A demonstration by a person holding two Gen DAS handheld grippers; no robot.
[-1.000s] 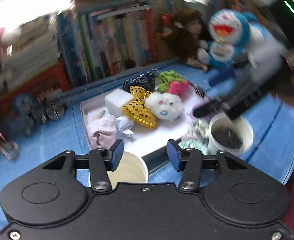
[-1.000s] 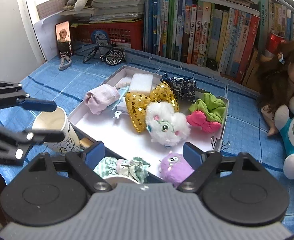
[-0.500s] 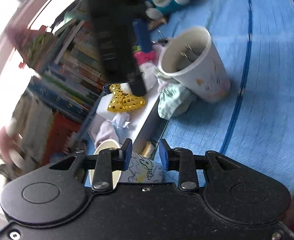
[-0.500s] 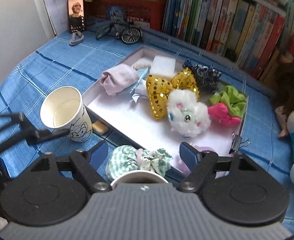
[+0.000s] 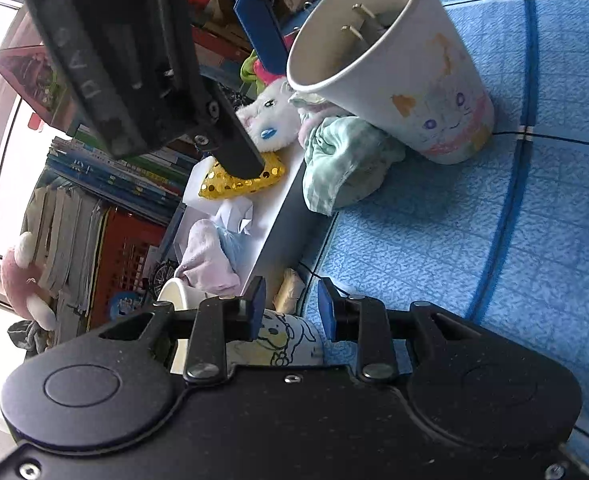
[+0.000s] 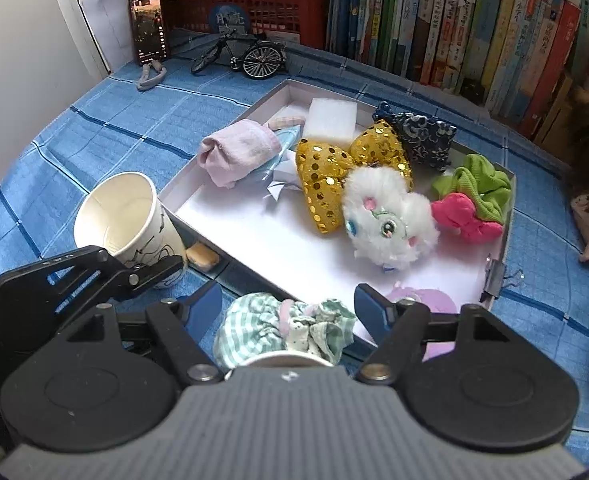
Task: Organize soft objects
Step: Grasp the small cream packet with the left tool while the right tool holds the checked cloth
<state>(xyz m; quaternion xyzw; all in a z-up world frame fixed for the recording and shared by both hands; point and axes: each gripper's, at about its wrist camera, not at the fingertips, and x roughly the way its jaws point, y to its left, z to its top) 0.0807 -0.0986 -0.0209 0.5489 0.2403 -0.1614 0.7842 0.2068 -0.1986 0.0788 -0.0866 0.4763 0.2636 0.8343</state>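
Cups flank the white tray (image 6: 198, 192) on the blue cloth. In the left wrist view, the left gripper (image 5: 290, 312) has its jaws narrowed around the lower wall of the printed paper cup (image 5: 278, 344); its jaws have just been closing, and the pads sit at the cup's sides, though whether they actually press it I cannot tell. The second paper cup (image 5: 398, 76) stands ahead, with the green checked cloth (image 5: 342, 160) slumped against its base, touching the tray's wall. In the right wrist view, the right gripper (image 6: 288, 308) hovers wide open, empty, its jaws having just been closing slightly over that cloth (image 6: 278, 328). The step looks like steadying 1 cup while fetching the cloth; next the right jaws need to lower and pinch its bulk.
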